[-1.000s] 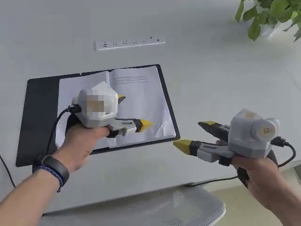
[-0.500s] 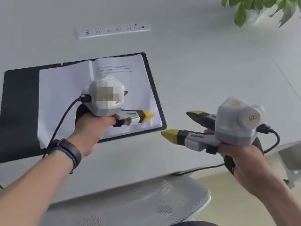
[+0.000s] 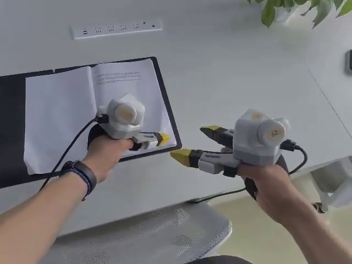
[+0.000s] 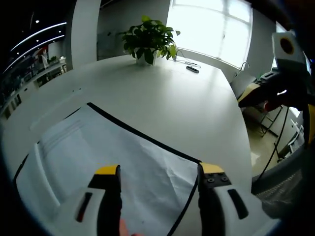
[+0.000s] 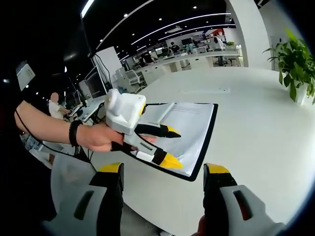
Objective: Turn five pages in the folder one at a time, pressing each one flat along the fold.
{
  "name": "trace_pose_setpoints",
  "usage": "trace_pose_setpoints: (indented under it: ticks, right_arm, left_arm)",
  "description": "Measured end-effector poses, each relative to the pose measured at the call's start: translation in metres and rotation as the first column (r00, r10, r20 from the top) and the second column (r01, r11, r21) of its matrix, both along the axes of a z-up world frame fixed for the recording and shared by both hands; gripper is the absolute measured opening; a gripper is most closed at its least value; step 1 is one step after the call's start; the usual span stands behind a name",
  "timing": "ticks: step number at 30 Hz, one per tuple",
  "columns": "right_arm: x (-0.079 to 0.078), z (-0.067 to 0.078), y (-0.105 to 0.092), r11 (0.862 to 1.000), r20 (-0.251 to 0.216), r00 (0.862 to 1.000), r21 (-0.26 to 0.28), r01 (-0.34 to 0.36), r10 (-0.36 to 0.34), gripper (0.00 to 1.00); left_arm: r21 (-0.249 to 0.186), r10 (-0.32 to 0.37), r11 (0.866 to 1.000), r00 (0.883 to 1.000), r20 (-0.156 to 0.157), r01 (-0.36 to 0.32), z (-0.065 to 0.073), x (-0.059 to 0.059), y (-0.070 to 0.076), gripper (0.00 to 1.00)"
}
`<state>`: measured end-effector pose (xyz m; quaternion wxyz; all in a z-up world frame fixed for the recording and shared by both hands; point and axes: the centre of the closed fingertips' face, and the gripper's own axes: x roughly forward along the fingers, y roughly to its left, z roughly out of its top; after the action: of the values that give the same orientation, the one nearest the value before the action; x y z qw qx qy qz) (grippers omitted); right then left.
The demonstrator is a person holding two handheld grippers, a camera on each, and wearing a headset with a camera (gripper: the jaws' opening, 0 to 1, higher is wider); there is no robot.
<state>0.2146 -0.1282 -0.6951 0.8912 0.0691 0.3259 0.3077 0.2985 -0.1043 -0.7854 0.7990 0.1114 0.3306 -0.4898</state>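
left gripper (image 4: 159, 169): jaws apart over open black folder with white pages (image 4: 123, 157) | right gripper (image 5: 163, 168): jaws apart, beside folder, over white table (image 3: 247, 66) | left gripper view adds green potted plant (image 4: 147, 42)

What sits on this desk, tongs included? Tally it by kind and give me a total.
Folder: 1
Power strip: 1
Potted plant: 1
Small dark object: 1
Tongs: 2, left tongs and right tongs
Total: 6
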Motion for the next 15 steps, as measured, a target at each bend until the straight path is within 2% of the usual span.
trace_pose_setpoints:
  ticks: [5, 8, 13, 15]
  right_arm:
    - [0.001, -0.002, -0.002, 1.000, -0.006, 1.000, 0.003, 0.000, 0.000, 0.64]
    - [0.001, -0.003, -0.002, 1.000, -0.009, 1.000, 0.004, 0.001, -0.001, 0.64]
    - [0.001, -0.004, 0.000, 1.000, -0.015, 1.000, 0.014, -0.004, 0.004, 0.63]
    - [0.002, -0.005, 0.001, 1.000, -0.017, 1.000, 0.013, -0.008, 0.008, 0.63]
  left_arm:
    - [0.063, -0.041, 0.997, 0.999, 0.024, 0.040, -0.012, -0.008, 0.000, 0.63]
    - [0.094, -0.057, 0.994, 0.997, 0.058, 0.052, -0.014, -0.008, 0.001, 0.62]
    - [0.087, -0.054, 0.995, 0.997, 0.058, 0.049, -0.014, -0.007, 0.002, 0.62]
    - [0.073, -0.049, 0.996, 0.998, 0.046, 0.045, -0.012, -0.006, 0.003, 0.61]
